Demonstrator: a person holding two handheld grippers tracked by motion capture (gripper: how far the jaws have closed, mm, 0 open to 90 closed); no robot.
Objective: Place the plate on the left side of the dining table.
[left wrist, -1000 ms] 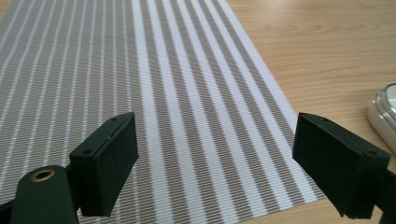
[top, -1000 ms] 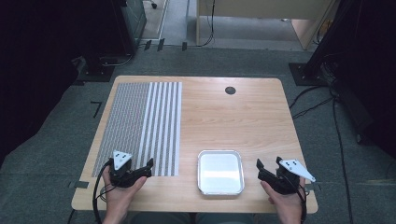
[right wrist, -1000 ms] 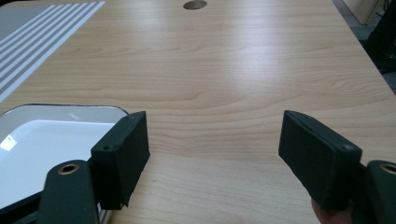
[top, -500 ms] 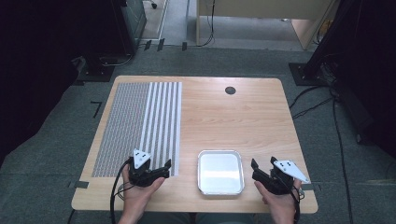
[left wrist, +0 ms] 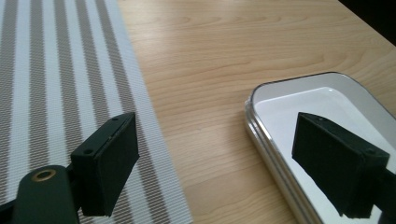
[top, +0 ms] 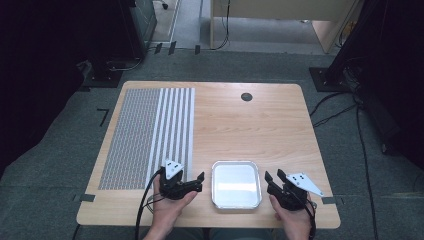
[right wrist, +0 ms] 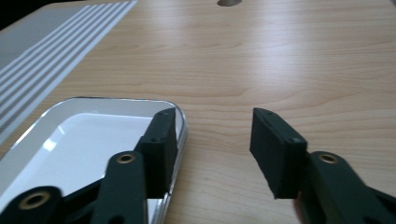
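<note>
Wooden counter [top: 260, 125], dark carpet around. Striped mat [top: 150, 130] on left half. Tray [top: 236, 184] at near edge, empty, between my grippers. My left gripper [top: 192, 184] parted wide, holding nothing, just beside tray's left rim. My right gripper [top: 272, 181] likewise spread, empty, near right rim. Judgement: tray light, stiff, glossy, likely slippery; best hold is raised rim, one jaw inside, one outside.

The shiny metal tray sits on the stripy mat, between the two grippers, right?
Not quite. The shiny rectangular metal tray sits on the bare light wooden table, beside the grey-and-white striped mat, not on it. It is between the two grippers. The high view shows this.
</note>
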